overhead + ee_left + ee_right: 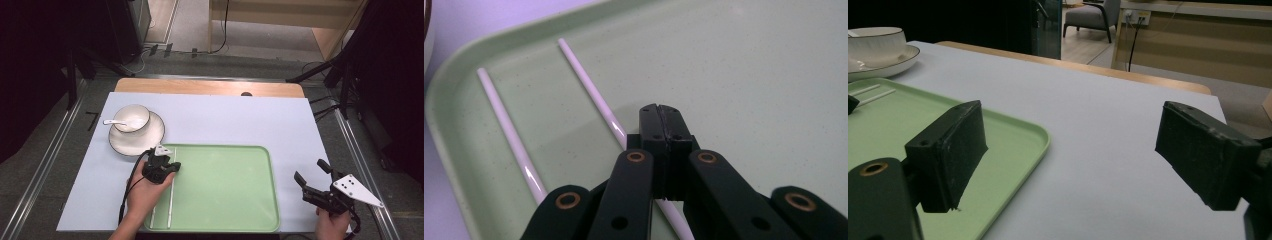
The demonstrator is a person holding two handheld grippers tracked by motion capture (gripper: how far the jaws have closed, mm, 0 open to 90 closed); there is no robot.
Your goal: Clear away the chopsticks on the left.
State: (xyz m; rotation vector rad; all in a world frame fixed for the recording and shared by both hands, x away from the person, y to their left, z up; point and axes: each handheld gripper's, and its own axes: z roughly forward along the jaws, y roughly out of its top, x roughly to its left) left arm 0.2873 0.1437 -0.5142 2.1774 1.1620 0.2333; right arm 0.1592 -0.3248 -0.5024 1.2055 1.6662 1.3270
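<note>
Two white chopsticks (171, 200) lie side by side along the left end of a green tray (225, 185). My left gripper (175, 166) hovers low over them, held by a hand that comes in from the bottom edge. In the left gripper view its jaws (659, 112) are pressed together with nothing between them, and the right chopstick (589, 90) runs underneath them while the other chopstick (509, 130) lies to the left on the tray (749, 75). My right gripper (310, 169) rests at the right of the tray, open (1075, 150) and holding nothing.
A white bowl (132, 117) with a white spoon (112, 121) in it stands on a white plate (150, 135) behind the tray's left corner. The right gripper view has the bowl (873, 42) far left and the tray's rim (1013, 135) close by.
</note>
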